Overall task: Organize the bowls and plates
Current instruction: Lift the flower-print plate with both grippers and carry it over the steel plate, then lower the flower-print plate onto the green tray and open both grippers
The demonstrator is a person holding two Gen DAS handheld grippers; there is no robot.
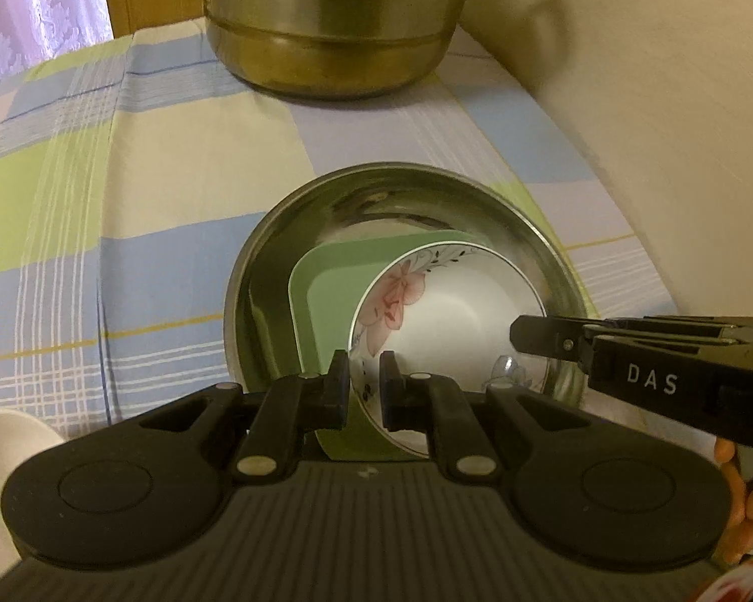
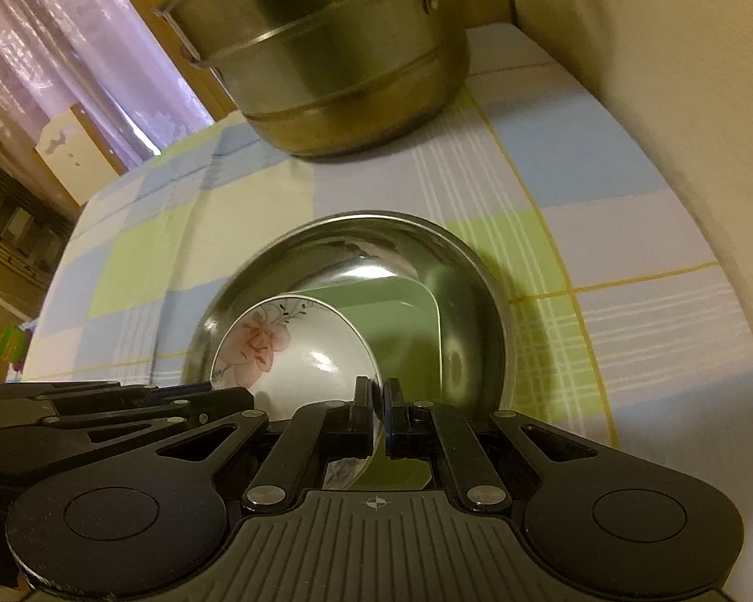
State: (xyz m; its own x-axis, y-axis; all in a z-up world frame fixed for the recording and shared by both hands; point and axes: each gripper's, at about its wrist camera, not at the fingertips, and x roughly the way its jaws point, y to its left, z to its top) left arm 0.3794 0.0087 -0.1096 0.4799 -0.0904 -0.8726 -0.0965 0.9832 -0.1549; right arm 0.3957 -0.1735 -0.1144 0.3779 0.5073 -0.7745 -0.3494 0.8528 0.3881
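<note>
A white bowl with a pink flower print (image 1: pixel 457 311) (image 2: pixel 306 351) lies in a green square plate (image 1: pixel 326 276) (image 2: pixel 401 321), which lies in a wide steel bowl (image 1: pixel 386 195) (image 2: pixel 467 276) on the checked tablecloth. My left gripper (image 1: pixel 364 386) is shut on the flower bowl's left rim. My right gripper (image 2: pixel 378 411) is shut on its right rim, and it shows in the left wrist view (image 1: pixel 527 336) from the right. The left gripper's body shows at the left of the right wrist view (image 2: pixel 216 401).
A big steel steamer pot (image 1: pixel 336 20) (image 2: pixel 326 50) stands at the back of the table. A cream wall (image 1: pixel 652 100) runs along the right side. A white bowl (image 1: pixel 0 461) sits at the near left edge. Curtains (image 2: pixel 75 50) hang at the back left.
</note>
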